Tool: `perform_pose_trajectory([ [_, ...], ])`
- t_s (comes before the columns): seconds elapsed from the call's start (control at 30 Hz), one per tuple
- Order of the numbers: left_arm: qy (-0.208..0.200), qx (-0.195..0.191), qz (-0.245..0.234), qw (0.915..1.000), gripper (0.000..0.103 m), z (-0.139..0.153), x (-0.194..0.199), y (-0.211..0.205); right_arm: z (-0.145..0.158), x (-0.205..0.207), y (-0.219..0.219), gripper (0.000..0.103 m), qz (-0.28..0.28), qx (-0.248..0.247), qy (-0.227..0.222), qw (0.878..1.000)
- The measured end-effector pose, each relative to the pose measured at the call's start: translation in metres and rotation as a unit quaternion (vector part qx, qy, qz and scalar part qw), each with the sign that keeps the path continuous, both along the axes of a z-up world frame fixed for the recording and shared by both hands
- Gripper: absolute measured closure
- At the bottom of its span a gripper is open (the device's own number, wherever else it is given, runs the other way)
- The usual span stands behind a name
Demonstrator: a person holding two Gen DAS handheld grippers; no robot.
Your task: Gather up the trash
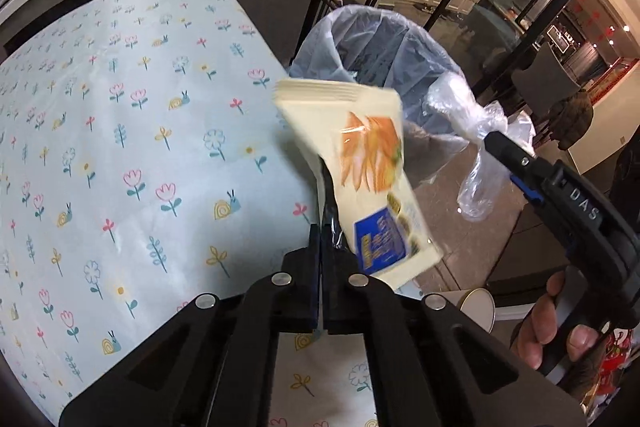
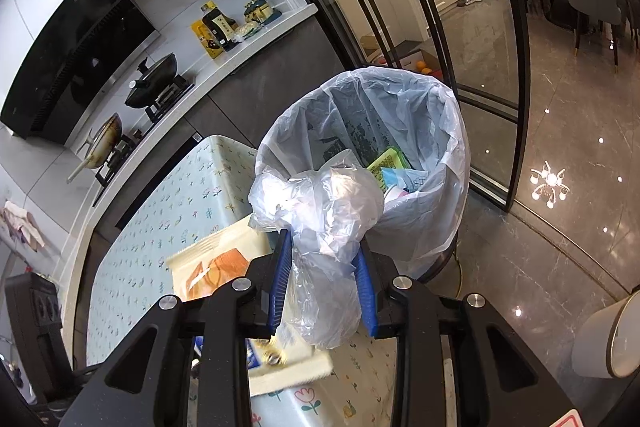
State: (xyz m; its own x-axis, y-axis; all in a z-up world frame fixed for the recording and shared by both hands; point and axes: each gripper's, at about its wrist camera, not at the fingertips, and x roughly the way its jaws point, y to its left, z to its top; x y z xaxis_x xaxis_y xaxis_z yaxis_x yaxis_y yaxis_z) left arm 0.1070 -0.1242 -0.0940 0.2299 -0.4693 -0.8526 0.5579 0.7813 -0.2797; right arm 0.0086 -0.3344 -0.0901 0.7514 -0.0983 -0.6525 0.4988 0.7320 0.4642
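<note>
A cream snack wrapper [image 1: 368, 167] with an orange picture and a blue label sticks up past the table edge toward the bin. My left gripper [image 1: 323, 227] is shut on the wrapper's left edge. The same wrapper [image 2: 212, 267] shows behind my right gripper [image 2: 322, 241], which is shut on a bunched fold of the clear bin liner [image 2: 328, 215] at the bin's near rim. From the left wrist view, the right gripper [image 1: 494, 143] pinches that liner [image 1: 456, 103]. The lined bin [image 2: 400, 115] [image 1: 380, 43] stands beside the table and holds green and blue trash [image 2: 390, 165].
The table [image 1: 120, 147] [image 2: 180, 211] has a pale cloth printed with flowers and snails. A hand [image 1: 556, 323] grips the right gripper's handle. A white round container [image 2: 608, 343] stands on the floor at the right. Glass doors [image 2: 460, 47] rise behind the bin, and a stove with pans [image 2: 156, 83] lies beyond the table.
</note>
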Motion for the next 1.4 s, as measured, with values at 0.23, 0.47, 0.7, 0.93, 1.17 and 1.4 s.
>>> perform_pose_trajectory([
  [0.23, -0.019, -0.022, 0.001, 0.9996, 0.103, 0.024, 0.012, -0.016, 0.006, 0.004, -0.011, 0.074, -0.008, -0.006, -0.011, 1.000],
  [0.47, -0.057, -0.048, -0.015, 0.9971, 0.103, 0.059, 0.033, -0.058, 0.009, 0.013, -0.032, 0.074, -0.028, -0.013, -0.016, 0.999],
  [0.7, -0.088, -0.060, -0.030, 0.9938, 0.103, 0.079, 0.059, -0.109, 0.008, 0.028, -0.055, 0.074, -0.041, -0.021, -0.011, 0.999],
  [0.93, -0.096, -0.045, -0.016, 0.9942, 0.099, 0.065, 0.084, -0.137, 0.000, 0.049, -0.074, 0.072, -0.048, -0.023, 0.002, 0.999],
  [1.17, -0.112, -0.042, 0.010, 0.9928, 0.053, 0.067, 0.088, -0.137, 0.006, 0.063, -0.072, 0.049, -0.052, -0.033, -0.004, 0.998],
  [1.4, -0.134, -0.042, 0.019, 0.9900, 0.041, 0.075, 0.084, -0.127, 0.014, 0.061, -0.065, 0.045, -0.046, -0.035, -0.009, 0.998],
])
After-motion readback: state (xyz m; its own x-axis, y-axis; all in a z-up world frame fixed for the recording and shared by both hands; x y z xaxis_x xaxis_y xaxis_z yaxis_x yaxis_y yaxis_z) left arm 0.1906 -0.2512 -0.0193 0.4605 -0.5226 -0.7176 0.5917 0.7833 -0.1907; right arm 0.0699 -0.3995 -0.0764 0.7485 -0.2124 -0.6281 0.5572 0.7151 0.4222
